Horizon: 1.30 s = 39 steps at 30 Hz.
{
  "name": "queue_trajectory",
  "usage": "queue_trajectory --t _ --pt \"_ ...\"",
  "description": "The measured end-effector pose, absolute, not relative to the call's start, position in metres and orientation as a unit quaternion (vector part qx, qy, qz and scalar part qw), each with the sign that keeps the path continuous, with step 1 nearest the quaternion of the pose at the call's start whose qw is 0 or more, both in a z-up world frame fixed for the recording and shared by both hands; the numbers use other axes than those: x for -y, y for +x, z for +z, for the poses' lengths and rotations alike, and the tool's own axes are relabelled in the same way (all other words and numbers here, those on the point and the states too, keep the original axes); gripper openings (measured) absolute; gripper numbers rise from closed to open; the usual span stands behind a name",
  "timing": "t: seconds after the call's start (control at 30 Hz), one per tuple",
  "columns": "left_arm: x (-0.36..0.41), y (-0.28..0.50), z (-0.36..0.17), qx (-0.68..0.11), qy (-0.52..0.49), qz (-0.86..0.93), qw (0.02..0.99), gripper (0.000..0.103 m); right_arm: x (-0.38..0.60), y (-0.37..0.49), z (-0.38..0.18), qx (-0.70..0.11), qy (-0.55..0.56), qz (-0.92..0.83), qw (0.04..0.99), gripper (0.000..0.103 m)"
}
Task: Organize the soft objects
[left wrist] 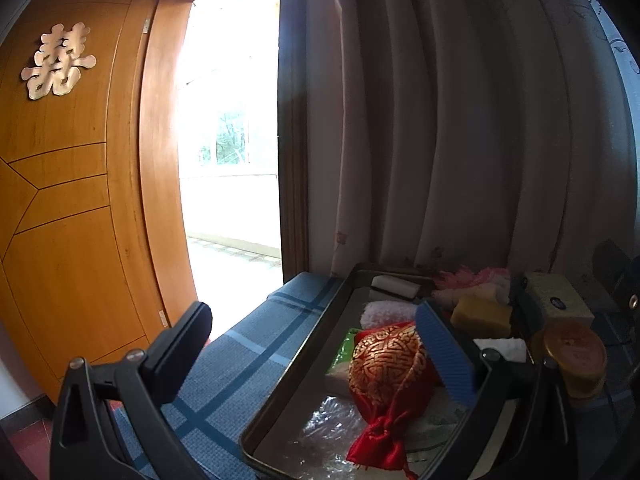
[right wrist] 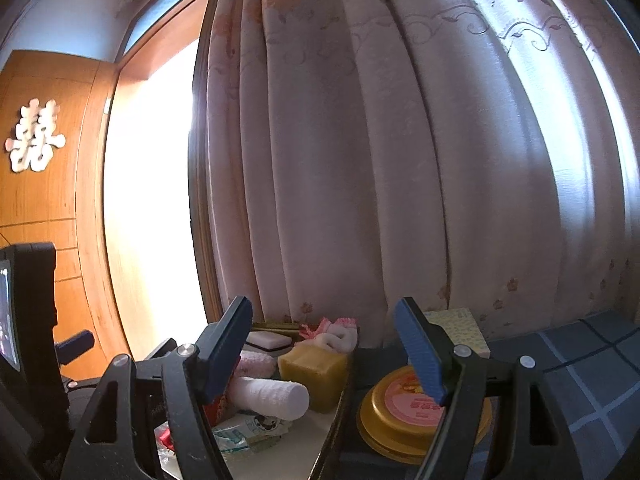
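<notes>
Both tongs, left point(left wrist: 316, 344) and right point(right wrist: 326, 354), gape, gripping nothing.

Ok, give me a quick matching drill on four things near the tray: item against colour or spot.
Items:
1. pouch
2. sponge
3. tin
4. rolled towel

Descriptions:
a. gold, outside the tray, on its right
b. white, lying in the tray in front of the yellow block
c. red with gold pattern, in the tray
d. yellow block, in the tray

Pairs: 1-c, 2-d, 3-a, 4-b
</notes>
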<state>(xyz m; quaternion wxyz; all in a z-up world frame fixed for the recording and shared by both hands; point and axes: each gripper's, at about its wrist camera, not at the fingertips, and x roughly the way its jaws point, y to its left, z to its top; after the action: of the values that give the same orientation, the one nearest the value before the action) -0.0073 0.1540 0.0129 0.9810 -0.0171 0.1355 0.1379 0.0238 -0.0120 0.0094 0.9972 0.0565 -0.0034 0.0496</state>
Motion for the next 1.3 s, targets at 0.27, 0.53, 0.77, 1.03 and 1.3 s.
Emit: queue_trajectory --t 0.27,0.53,0.77,1.03,1.3 --pt "-0.148 -0.012 0.012 -0.134 -0.019 0.135 0.982 0.103 0.015 0.016 0.01 0.012 0.054 0.041 0.998 0.076" --pt "-0.144 -0.014 0.011 -0.131 -0.019 0.133 0.982 0.103 0.014 0.006 0.012 0.035 0.049 0.036 0.998 0.076" --pt "-0.138 -0.016 0.011 -0.129 -0.017 0.135 0.982 0.103 0.016 0.005 0.012 0.038 0.052 0.036 0.997 0.076" --pt "-0.136 -0.016 0.01 -0.132 -0.016 0.134 0.982 0.103 0.014 0.001 0.012 0.047 0.05 0.031 0.997 0.076" --pt "-0.133 -0.017 0.01 -0.13 -0.015 0.135 0.982 0.103 0.016 0.001 0.013 0.045 0.052 0.032 0.997 0.077"
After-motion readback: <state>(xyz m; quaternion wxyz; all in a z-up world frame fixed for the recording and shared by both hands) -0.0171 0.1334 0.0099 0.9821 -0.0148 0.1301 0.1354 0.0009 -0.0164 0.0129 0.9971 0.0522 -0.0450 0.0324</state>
